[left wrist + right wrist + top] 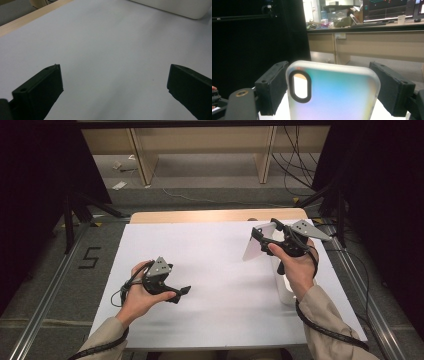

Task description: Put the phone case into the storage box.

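A frosted, translucent phone case with an oval camera cut-out stands upright between the jaws of my right gripper, which is shut on its two long edges. In the high view the right gripper holds the phone case lifted above the right rear part of the white table sheet. My left gripper rests low over the sheet at front left. Its jaws stand wide apart, open, with only bare white sheet between them in the left gripper view.
A white, rounded box-like object lies on the sheet under the right forearm; its edge sits far off in the left gripper view. A strip of wooden tabletop runs along the back. Metal rails and cables flank the table.
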{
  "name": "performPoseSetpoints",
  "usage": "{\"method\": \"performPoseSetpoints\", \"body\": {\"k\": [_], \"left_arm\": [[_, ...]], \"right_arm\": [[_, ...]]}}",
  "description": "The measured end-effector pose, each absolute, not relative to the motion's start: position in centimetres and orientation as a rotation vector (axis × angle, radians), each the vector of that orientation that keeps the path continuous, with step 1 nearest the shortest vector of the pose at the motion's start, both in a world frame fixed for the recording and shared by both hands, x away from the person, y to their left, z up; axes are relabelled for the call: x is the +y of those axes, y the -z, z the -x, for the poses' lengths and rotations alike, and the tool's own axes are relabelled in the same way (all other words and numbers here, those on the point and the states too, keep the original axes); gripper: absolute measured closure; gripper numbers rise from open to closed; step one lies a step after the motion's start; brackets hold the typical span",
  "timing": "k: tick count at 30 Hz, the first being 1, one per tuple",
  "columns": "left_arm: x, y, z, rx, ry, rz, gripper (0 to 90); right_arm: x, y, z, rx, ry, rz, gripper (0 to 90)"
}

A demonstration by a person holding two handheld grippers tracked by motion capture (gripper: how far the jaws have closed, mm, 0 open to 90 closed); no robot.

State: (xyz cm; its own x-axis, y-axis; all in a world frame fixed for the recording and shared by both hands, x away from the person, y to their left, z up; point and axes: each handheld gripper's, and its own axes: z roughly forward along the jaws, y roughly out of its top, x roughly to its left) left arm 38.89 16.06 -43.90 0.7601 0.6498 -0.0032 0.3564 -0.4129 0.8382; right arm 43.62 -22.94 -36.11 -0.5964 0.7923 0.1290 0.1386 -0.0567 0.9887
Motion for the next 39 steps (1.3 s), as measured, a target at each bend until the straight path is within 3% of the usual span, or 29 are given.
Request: {"method": "performPoseSetpoints", "body": {"k": [39], "left_arm": [[16.1,43.9,-38.9,0.759,-0.403,-2.039,0.0]], "right_arm": [[-24.9,35.6,-44.0,1.654,-1.67,-1.027,19.3]]}}
